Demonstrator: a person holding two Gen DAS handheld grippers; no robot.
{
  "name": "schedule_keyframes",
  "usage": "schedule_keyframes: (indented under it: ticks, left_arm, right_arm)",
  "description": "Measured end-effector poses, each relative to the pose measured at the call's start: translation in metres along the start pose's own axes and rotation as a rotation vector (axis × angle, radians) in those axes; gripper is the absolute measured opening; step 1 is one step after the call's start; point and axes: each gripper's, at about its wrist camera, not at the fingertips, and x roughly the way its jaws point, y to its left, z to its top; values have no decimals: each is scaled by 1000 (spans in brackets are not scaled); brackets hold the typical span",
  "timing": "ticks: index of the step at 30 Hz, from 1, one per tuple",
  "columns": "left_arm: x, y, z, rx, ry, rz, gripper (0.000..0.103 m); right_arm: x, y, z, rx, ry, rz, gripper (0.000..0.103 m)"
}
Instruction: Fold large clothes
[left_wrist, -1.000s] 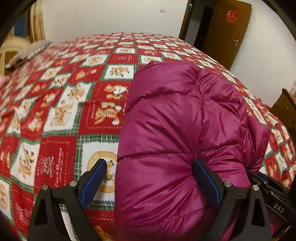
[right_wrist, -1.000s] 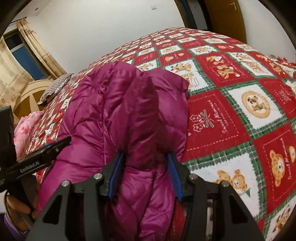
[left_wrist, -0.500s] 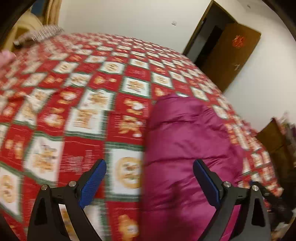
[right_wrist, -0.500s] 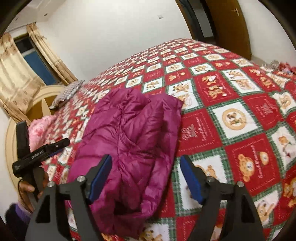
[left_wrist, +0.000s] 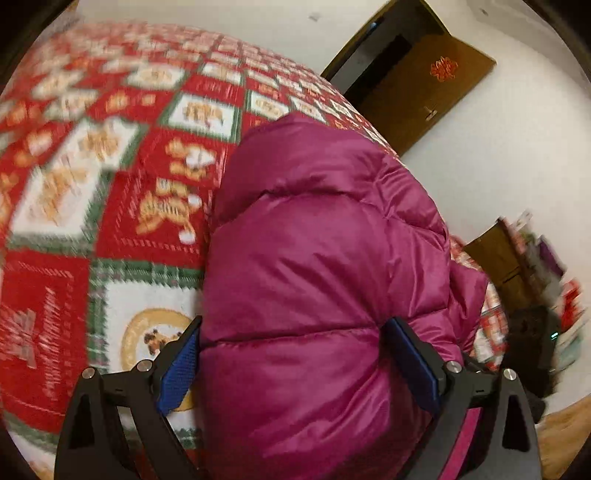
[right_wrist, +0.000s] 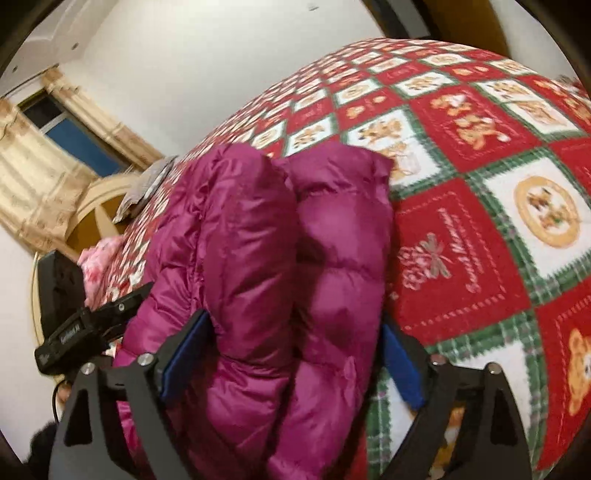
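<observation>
A magenta puffer jacket (left_wrist: 314, 266) lies folded into a thick bundle on the red, white and green teddy-bear bedspread (left_wrist: 85, 192). My left gripper (left_wrist: 295, 362) is open wide, with the near end of the bundle filling the gap between its blue pads. In the right wrist view the jacket (right_wrist: 258, 266) shows two puffy folds side by side. My right gripper (right_wrist: 291, 354) is open wide around the near end of both folds. The left gripper's body (right_wrist: 92, 325) shows at the left of that view.
A brown open door (left_wrist: 417, 85) and a white wall stand beyond the bed's far right corner. Wooden furniture (left_wrist: 517, 258) stands at the right. A curtained window (right_wrist: 70, 144), a curved headboard (right_wrist: 96, 206), a pillow and pink cloth (right_wrist: 99, 258) lie at the bed's left.
Half a second ago both grippers were pulled back and higher, the right one open after letting go. Both have now moved forward and down so the bundle sits between their open fingers.
</observation>
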Motion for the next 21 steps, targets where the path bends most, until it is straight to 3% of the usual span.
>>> schedule_keyframes:
  ticks: [4, 10, 11, 12, 15, 21]
  left_arm:
    - [0, -1, -2, 31, -15, -7, 95]
    - [-1, -4, -3, 49, -19, 4, 95]
    - [-4, -6, -5, 60, -23, 19, 92]
    - [-8, -10, -9, 80, -31, 29, 85]
    - [-18, -17, -20, 111, -46, 47, 77]
    - [-47, -17, -49, 85, -53, 21, 73]
  right_arm:
    - [11, 8, 4, -40, 12, 2, 97]
    - [20, 28, 2, -128, 30, -68, 94]
    - [20, 29, 2, -134, 33, -67, 91]
    - [19, 31, 1, -137, 39, -59, 82]
    - [16, 34, -6, -130, 65, -20, 58]
    - [-5, 28, -26, -42, 83, 70, 42]
